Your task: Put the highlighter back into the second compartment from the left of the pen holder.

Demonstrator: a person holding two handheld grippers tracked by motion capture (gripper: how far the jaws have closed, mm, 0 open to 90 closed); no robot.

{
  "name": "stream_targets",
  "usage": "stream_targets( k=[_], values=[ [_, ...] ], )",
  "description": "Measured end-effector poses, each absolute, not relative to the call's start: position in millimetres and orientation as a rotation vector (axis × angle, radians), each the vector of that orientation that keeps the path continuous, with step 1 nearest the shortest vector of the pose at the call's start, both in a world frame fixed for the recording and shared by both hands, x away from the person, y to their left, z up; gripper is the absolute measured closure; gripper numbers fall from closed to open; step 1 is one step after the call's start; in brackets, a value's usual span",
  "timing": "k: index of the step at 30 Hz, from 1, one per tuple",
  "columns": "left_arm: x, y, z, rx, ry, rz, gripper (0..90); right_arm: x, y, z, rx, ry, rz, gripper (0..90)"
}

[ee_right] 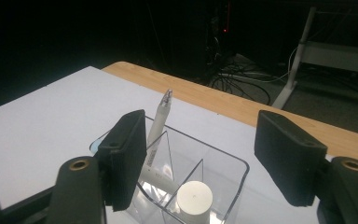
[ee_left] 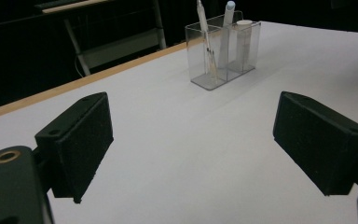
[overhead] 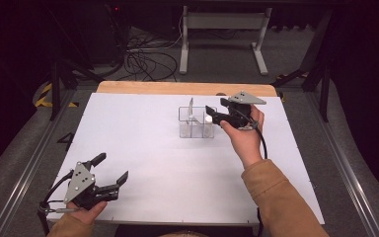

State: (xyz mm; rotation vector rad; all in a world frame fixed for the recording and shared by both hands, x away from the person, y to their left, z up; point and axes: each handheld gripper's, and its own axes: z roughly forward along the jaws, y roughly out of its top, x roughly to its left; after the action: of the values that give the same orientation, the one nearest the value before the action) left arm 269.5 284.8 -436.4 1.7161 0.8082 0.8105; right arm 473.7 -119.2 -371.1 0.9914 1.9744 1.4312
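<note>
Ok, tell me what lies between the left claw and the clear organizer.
Nothing: in the high view, only bare white table separates the left claw from the clear organizer.

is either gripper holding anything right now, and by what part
Nothing is held. The right gripper hangs open over the clear organizer; the left gripper is open over bare table.

Only obstacle on the white table (overhead: 143,148): clear organizer (overhead: 196,123), upper centre of the high view, with pens (overhead: 191,107) and a white-capped tube (overhead: 208,119) sticking up out of its compartments. Right gripper (overhead: 213,115) sits at its right edge, jaws apart over the tube, so that side is blocked. Left gripper (overhead: 109,172), jaws wide, lower left. Middle, left and lower right of the table are bare, free to pass.
</note>
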Motion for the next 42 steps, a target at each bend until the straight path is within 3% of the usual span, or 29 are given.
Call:
stream_targets(
  k=[17,42],
  values=[
    [269,286,-436,1.708,0.816,0.807,12.7,441,-131,-350,0.869,2.001,1.488,31.7],
    [269,290,-433,1.705,0.823,0.807,13.0,401,-158,-355,0.722,2.112,1.49,25.4]
  ],
)
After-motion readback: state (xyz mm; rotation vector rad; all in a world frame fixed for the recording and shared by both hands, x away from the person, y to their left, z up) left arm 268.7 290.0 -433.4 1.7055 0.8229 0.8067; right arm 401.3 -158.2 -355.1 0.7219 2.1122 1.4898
